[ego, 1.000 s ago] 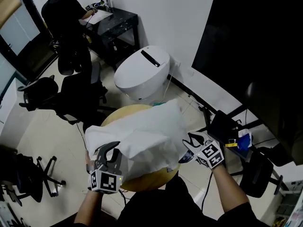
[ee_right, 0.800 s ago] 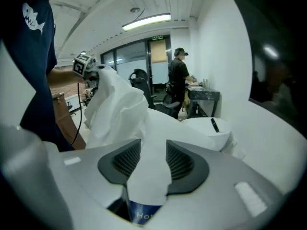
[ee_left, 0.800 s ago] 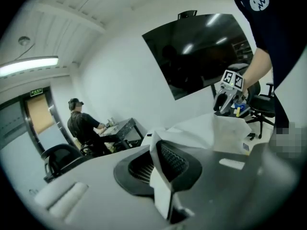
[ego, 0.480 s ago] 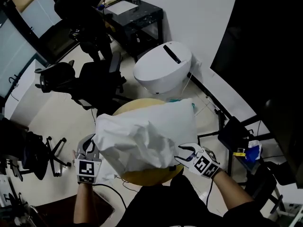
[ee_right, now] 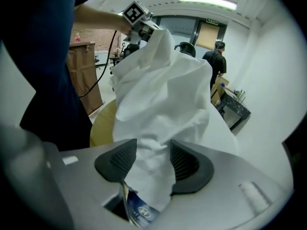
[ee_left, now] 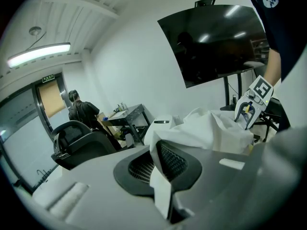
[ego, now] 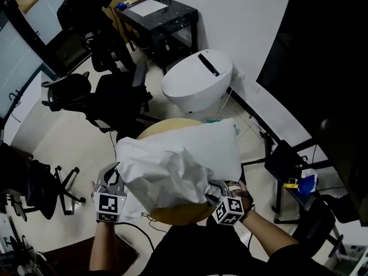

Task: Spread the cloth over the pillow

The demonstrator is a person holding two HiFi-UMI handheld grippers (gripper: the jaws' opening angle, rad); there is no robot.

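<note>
A white pillow (ego: 221, 142) lies on a round yellow table (ego: 178, 214). A crumpled white cloth (ego: 158, 174) is draped over its near left part. My left gripper (ego: 112, 176) is at the cloth's left corner, shut on a strip of cloth (ee_left: 160, 195) that runs between its pads. My right gripper (ego: 214, 192) is at the cloth's near right edge. Its jaws have just been opening and stand wide, with a bunch of cloth (ee_right: 151, 176) hanging loose between the pads (ee_right: 187, 164). A blue-printed label shows below that bunch.
A white toilet-like unit (ego: 198, 82) stands just beyond the table. Black office chairs (ego: 115, 99) crowd the left, and a black desk (ego: 164, 16) is at the back. A black stand holding blue items (ego: 296, 174) is on the right. A person (ee_left: 79, 109) stands far off.
My right gripper has come down and in under the cloth's near right edge, rolling so its marker cube faces up. The left gripper shifted left early on, then held still on the cloth.
</note>
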